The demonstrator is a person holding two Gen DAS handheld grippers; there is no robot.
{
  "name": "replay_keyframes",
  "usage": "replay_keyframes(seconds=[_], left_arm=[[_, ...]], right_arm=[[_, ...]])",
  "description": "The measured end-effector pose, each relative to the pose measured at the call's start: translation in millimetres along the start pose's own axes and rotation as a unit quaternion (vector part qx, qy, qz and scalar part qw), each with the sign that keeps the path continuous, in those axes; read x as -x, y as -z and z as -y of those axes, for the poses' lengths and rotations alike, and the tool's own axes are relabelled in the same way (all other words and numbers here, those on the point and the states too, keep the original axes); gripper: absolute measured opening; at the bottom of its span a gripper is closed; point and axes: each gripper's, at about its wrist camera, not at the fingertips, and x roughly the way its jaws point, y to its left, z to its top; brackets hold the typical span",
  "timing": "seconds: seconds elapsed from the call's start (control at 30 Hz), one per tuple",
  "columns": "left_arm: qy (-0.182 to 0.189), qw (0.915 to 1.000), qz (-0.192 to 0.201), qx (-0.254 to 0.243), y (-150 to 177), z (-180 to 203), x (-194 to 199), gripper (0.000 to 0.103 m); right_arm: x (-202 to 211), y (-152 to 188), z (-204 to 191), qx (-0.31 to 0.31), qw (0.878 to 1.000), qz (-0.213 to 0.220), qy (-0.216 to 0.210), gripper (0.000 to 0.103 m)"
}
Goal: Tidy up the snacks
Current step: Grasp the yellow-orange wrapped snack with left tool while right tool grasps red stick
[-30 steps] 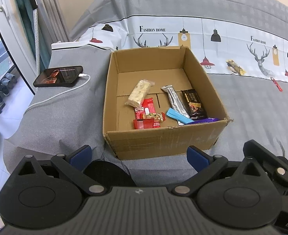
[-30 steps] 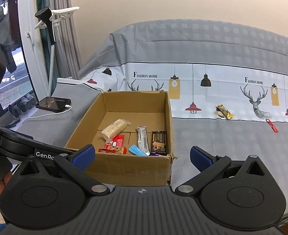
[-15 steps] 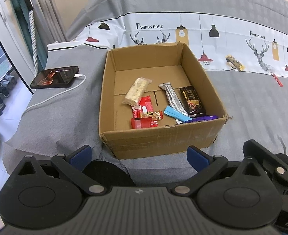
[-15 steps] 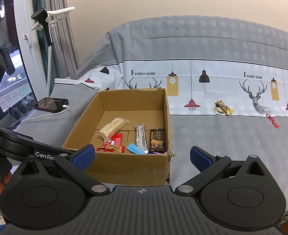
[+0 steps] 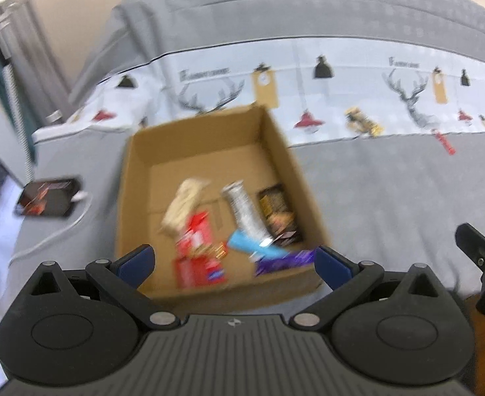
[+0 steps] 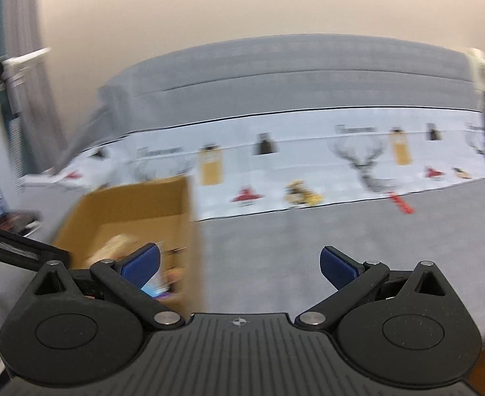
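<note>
Sitting on the grey bedspread (image 5: 391, 198), the cardboard box (image 5: 137, 178) is already holding most of the snacks: a pale wrapped bar (image 5: 184, 204), a red packet (image 5: 198, 231) with a second red packet (image 5: 198, 269) in front of it, a silver bar (image 5: 245, 211), a dark chocolate packet (image 5: 277, 211), a light blue wrapper (image 5: 245, 242) and a purple packet (image 5: 285, 259) lying against the near wall. Both views are blurring with motion, so wrapper details are not readable. Two pieces are lying outside, well apart from the box on the patterned strip of the cover: a yellow-gold wrapped snack (image 6: 303, 193) and, further right, a small red stick-shaped item (image 6: 401, 203). The left gripper (image 5: 234, 260) is hovering just in front of the box's near wall, fingers spread wide and holding nothing. The right gripper (image 6: 239, 264) is looking out over bare cover to the right of the box, toward the two stray pieces, its blue pads (image 6: 338, 264) likewise wide apart and empty. Judging by this, the task is reading as mostly done, with those two strays left to gather; the right gripper seems better placed for the reach. A phone (image 5: 48, 198) is lying on its cable left of the box, not part of the job.
</note>
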Motion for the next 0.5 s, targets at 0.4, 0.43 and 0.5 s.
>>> replay_keyframes(seconds=[0.4, 0.43, 0.5], left_arm=[[0.092, 0.9927, -0.069, 0.035, -136.4, 130.8, -139.8, 0.103], [0.094, 0.9919, -0.077, 0.035, -148.3, 144.8, -160.2, 0.103], [0.094, 0.9911, -0.090, 0.028, -168.6, 171.6, -197.2, 0.103]], right_arm=[[-136.5, -48.4, 178.4, -0.068, 0.991, 0.012, 0.114, 0.102], [-156.8, -49.8, 193.3, -0.070, 0.991, 0.007, 0.118, 0.102], [-203.5, -50.8, 223.8, -0.081, 0.988, -0.006, 0.132, 0.102]])
